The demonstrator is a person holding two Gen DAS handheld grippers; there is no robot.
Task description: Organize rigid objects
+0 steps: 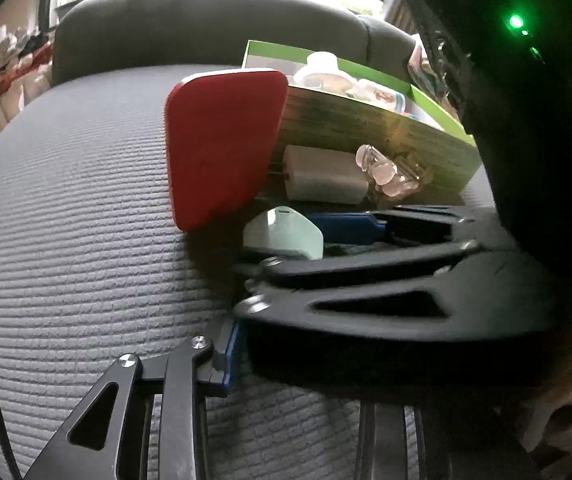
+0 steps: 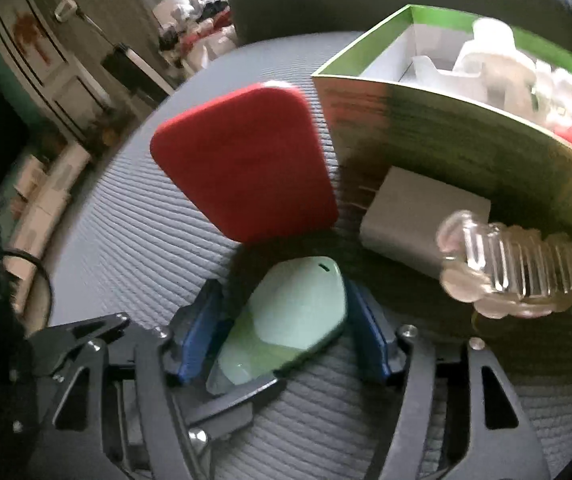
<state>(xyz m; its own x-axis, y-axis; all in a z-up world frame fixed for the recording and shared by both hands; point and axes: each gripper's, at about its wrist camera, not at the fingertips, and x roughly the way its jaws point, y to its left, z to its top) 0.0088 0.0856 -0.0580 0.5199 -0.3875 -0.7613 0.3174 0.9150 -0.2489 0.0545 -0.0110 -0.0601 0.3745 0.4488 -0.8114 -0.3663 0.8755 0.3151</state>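
A pale mint, pebble-shaped device (image 2: 286, 320) lies on the grey ribbed cushion between the blue pads of my right gripper (image 2: 286, 328), whose jaws stand on both sides of it and look closed on it. It also shows in the left wrist view (image 1: 281, 234) with the right gripper (image 1: 350, 228) around it. A red flat case (image 2: 245, 164) leans beyond it. A white charger block (image 2: 418, 220) and a clear ribbed glass bottle (image 2: 526, 272) lie by the green box (image 2: 466, 140). Of my left gripper, only one blue pad (image 1: 231, 354) shows; the right gripper covers the rest.
The green box (image 1: 386, 120) holds white bottles and other items. The cushion (image 1: 77, 208) stretches to the left, with the seat backrest (image 1: 205, 28) behind. A black cable (image 2: 41, 280) runs at the left.
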